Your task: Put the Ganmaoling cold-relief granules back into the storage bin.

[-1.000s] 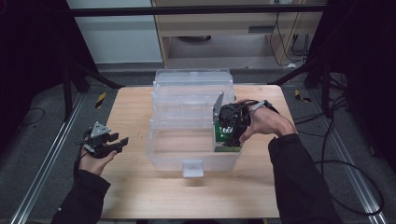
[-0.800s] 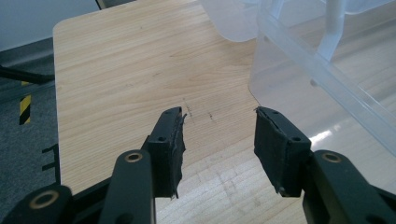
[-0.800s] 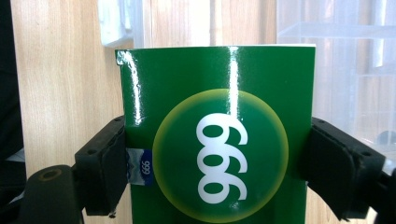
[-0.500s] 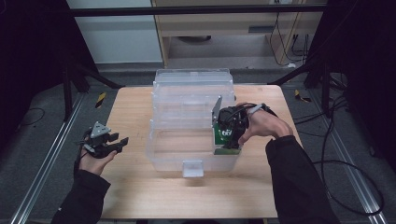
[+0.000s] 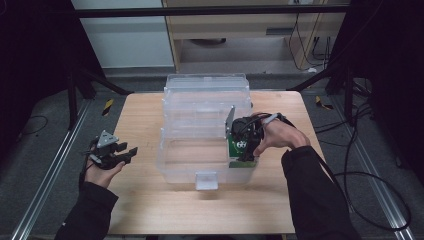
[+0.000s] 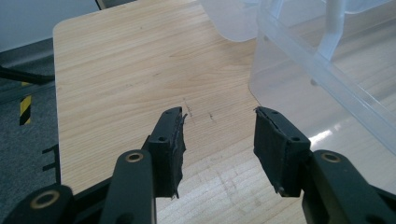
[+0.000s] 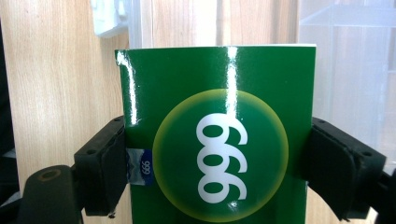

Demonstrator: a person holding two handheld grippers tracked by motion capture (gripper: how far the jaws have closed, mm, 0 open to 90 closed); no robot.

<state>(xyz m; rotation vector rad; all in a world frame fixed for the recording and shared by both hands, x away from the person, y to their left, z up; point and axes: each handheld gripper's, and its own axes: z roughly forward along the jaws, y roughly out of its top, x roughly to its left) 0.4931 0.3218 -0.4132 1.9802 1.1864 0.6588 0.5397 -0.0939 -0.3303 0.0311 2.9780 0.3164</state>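
A clear plastic storage bin [image 5: 180,150] stands in the middle of the wooden table, its lid [image 5: 207,82] lying behind it. My right gripper [image 5: 244,145] reaches into the bin's front right corner, shut on a green box [image 5: 242,160] with a yellow circle and white "999" print. In the right gripper view the green box [image 7: 219,135] sits squeezed between both black pads [image 7: 105,163]. My left gripper [image 5: 120,154] hovers over the table's left edge, open and holding nothing. In the left gripper view its fingertips [image 6: 175,140] stand apart above bare wood, the bin wall [image 6: 322,70] to the right.
A white latch [image 5: 206,181] sticks out at the bin's front wall. Bare table [image 5: 150,210] surrounds the bin. Metal rails and cables [image 5: 370,175] lie on the grey floor beside the table, with dark stand legs behind.
My right gripper has carried the green box a little lower and forward inside the bin. The left gripper has stayed where it was.
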